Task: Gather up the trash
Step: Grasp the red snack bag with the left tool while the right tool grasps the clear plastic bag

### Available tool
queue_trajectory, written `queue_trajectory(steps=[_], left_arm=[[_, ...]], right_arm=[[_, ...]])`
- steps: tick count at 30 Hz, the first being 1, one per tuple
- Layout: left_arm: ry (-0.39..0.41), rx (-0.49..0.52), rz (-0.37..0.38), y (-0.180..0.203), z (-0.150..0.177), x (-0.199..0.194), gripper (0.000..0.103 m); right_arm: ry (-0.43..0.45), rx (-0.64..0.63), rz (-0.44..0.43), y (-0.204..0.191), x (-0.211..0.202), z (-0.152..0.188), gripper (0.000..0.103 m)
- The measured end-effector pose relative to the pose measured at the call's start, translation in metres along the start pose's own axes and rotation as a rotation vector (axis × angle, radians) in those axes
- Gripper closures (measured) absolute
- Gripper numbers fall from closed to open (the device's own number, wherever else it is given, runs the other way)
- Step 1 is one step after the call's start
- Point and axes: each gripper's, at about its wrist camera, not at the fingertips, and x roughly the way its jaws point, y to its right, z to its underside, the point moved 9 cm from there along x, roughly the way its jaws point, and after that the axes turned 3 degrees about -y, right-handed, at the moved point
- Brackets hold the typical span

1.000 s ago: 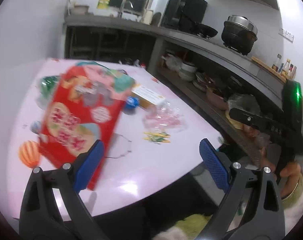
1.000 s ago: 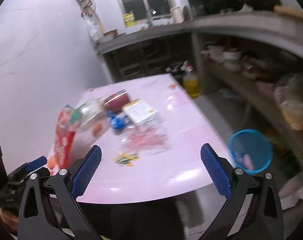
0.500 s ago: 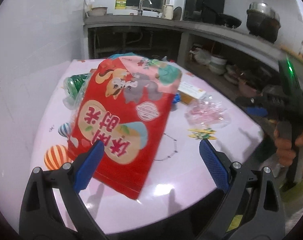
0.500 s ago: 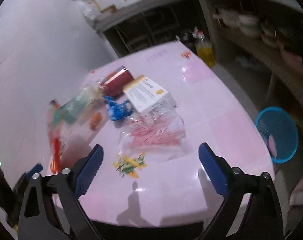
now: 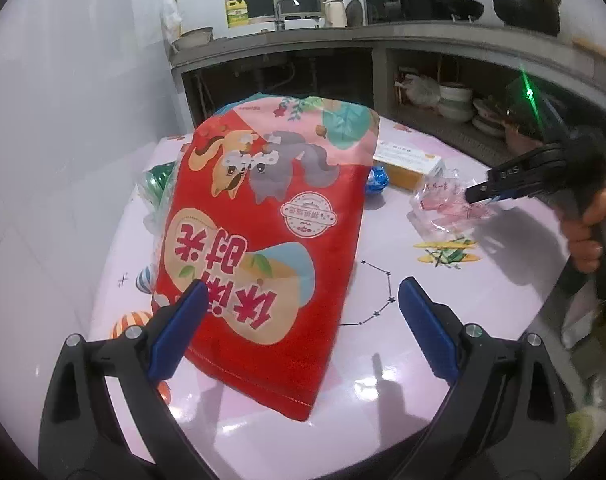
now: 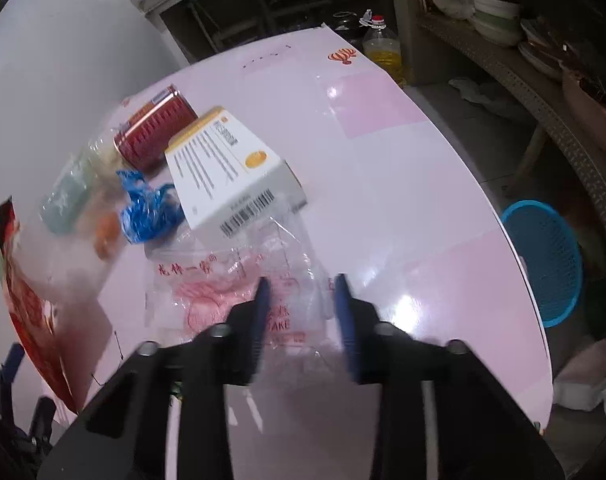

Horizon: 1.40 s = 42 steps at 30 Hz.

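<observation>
A large red printed bag (image 5: 263, 240) stands on the pink table (image 5: 443, 320), just ahead of my open, empty left gripper (image 5: 299, 328). My right gripper (image 6: 301, 312) is low over a clear plastic wrapper with red print (image 6: 223, 280); its jaws are narrowed around the wrapper's near edge with a gap still between them. That wrapper also shows in the left wrist view (image 5: 447, 208), with the right gripper (image 5: 483, 196) on it. A white and orange box (image 6: 227, 168), a blue crumpled wrapper (image 6: 147, 208) and a red can (image 6: 155, 132) lie behind it.
A blue mesh basket (image 6: 543, 260) stands on the floor right of the table. A small yellow-green wrapper (image 5: 447, 252) lies on the table. A green plastic bottle (image 5: 155, 184) lies behind the red bag. Kitchen shelves with bowls run along the right.
The right gripper has moved down and forward onto the clear wrapper and its jaws have narrowed from wide open. The left gripper has swung to face the red bag.
</observation>
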Motion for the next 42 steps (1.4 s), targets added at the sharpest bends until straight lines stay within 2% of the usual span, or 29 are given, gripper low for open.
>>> queue_trajectory(steps=[3,8,10,12,13,15,17,23,27,30,33,42], left_arm=[[-0.008,0.044,-0.035,0.006,-0.002,0.008,0.011],[-0.019,0.136,-0.17,0.013,-0.007,0.025,0.012],[-0.037,0.169,-0.243,0.013,-0.007,0.034,0.017],[-0.055,0.185,-0.307,0.008,-0.007,0.04,0.027],[-0.057,0.185,-0.33,0.005,-0.007,0.042,0.028],[-0.066,0.177,-0.356,0.001,-0.008,0.042,0.04],[-0.067,0.159,-0.36,-0.004,-0.006,0.04,0.045],[-0.072,0.114,-0.352,-0.017,-0.002,0.029,0.073],[-0.051,0.106,-0.344,-0.022,-0.001,0.017,0.091],[-0.021,0.091,-0.353,-0.028,-0.001,0.005,0.1],[0.014,0.075,-0.365,-0.035,-0.002,-0.009,0.103],[0.114,0.003,-0.367,-0.051,-0.016,-0.046,0.103]], right_arm=[[-0.006,0.008,-0.012,0.003,-0.005,0.007,0.091],[-0.004,0.028,-0.036,0.01,-0.017,0.024,0.093],[-0.003,0.039,-0.05,0.012,-0.023,0.031,0.093],[-0.003,0.052,-0.064,0.014,-0.03,0.041,0.093],[-0.004,0.056,-0.068,0.015,-0.032,0.044,0.093],[-0.002,0.063,-0.073,0.018,-0.037,0.05,0.093],[-0.001,0.067,-0.073,0.02,-0.041,0.054,0.093],[0.002,0.082,-0.084,0.023,-0.043,0.063,0.093],[0.006,0.083,-0.089,0.023,-0.045,0.062,0.093],[0.01,0.085,-0.092,0.023,-0.047,0.063,0.093],[0.015,0.082,-0.088,0.022,-0.048,0.063,0.093],[0.035,0.078,-0.088,0.021,-0.049,0.063,0.094]])
